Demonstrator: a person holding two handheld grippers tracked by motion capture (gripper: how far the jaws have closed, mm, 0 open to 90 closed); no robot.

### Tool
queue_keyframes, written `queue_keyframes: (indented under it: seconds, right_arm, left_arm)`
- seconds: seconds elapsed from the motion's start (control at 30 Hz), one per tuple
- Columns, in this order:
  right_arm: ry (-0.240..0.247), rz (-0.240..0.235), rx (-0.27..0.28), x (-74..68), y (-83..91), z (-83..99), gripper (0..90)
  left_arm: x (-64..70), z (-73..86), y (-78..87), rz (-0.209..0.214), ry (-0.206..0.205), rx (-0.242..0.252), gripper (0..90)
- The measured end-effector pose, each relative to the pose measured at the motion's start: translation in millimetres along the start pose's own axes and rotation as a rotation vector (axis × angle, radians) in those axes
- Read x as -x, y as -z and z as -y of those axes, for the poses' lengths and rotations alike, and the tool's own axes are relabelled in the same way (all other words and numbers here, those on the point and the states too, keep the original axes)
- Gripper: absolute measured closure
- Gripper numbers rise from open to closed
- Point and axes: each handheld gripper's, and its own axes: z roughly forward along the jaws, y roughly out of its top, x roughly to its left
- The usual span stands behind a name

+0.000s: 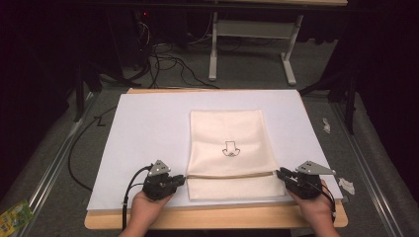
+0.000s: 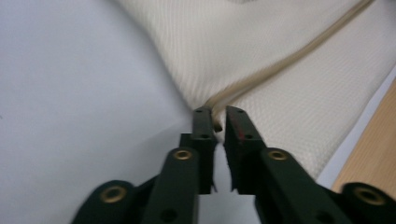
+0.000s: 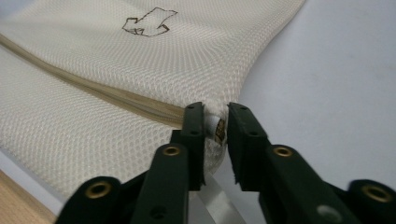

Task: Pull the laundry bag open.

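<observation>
Cream mesh bag lies flat on the white sheet. Left gripper and right gripper jaws each pinch 1 zipper end btwn them. Uneven pull could slip the thin mesh free.

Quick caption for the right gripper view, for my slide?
Right gripper, fingers closed on the end of the zipper of a cream mesh bag.
</observation>
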Motion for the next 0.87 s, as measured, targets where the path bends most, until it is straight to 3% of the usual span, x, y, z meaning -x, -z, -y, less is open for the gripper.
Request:
queue_keyframes:
  seconds: [0.1,0.2,0.3,0.43,0.47,0.5,0.57,0.63,0.8,0.87]
  right_arm:
    - [-0.023,0.000,0.050,4.7,4.6,0.1,57.2]
    - [-0.043,0.019,0.127,15.7,11.5,-1.7,39.8]
    - [-0.052,0.075,0.140,35.0,17.5,-0.3,27.3]
    - [-0.115,0.178,0.145,66.4,29.6,8.5,16.4]
    - [-0.130,0.190,0.148,72.5,31.9,10.2,14.4]
    - [-0.158,0.216,0.154,76.5,34.5,11.9,15.2]
    - [-0.156,0.222,0.145,75.5,33.7,11.1,14.1]
    - [-0.134,0.204,0.140,70.1,31.0,8.3,13.4]
    - [-0.085,0.183,0.134,62.1,26.0,4.4,13.4]
    - [-0.100,0.184,0.134,64.3,25.8,4.9,13.3]
  left_arm:
    - [-3.5,-3.7,7.8,-0.013,0.000,0.049,65.4]
    - [-9.9,-5.9,16.4,-0.064,-0.019,0.097,51.7]
    - [-20.2,-5.9,28.7,-0.166,-0.055,0.123,35.1]
    - [-41.4,-1.6,47.1,-0.310,-0.090,0.065,15.5]
    - [-46.0,1.7,49.9,-0.329,-0.090,0.054,13.8]
    - [-50.2,4.6,51.5,-0.335,-0.075,0.044,9.0]
    - [-55.9,7.4,52.0,-0.323,-0.029,0.047,7.1]
    - [-55.0,6.5,51.0,-0.320,-0.017,0.062,5.5]
    - [-45.3,4.9,44.0,-0.308,-0.061,0.054,5.1]
    - [-44.2,5.2,42.9,-0.309,-0.071,0.042,4.0]
